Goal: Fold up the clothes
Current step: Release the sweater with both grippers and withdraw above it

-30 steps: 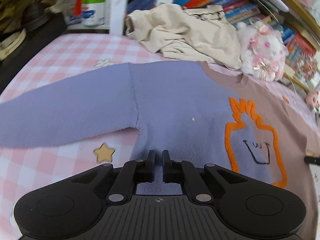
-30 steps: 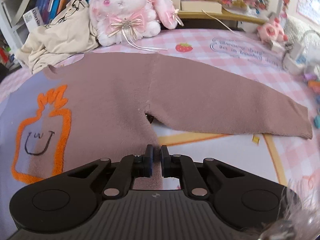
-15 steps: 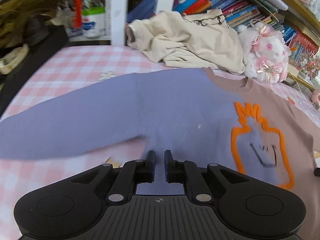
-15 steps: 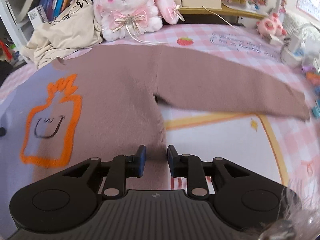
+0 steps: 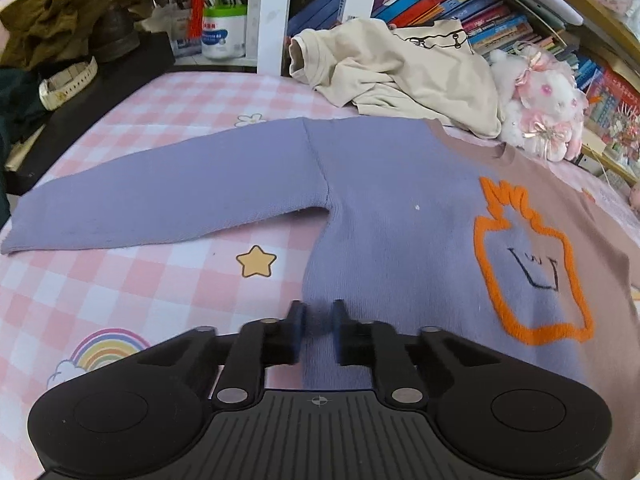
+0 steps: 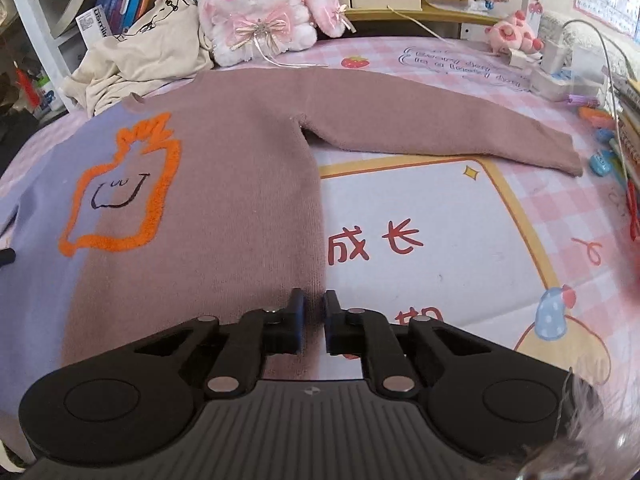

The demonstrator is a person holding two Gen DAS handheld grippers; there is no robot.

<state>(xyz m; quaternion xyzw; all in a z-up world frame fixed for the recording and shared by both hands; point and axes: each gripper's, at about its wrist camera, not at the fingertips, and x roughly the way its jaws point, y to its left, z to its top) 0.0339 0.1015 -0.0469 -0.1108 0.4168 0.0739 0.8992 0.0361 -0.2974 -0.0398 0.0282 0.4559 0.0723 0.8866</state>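
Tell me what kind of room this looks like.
Probably a child's bedroom: a two-tone sweater lies on a pink checked cartoon sheet, with a plush bunny and packed bookshelves behind.

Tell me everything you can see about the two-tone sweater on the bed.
The sweater lies flat, front up, on the pink checked sheet. It looks like soft fuzzy knit, lavender on one half and dusty brown on the other, with an orange outlined figure bearing a drawn face. Both long sleeves are spread outward. A cream garment lies at its collar. The left gripper and right gripper, both slightly open, sit at its hem corners.
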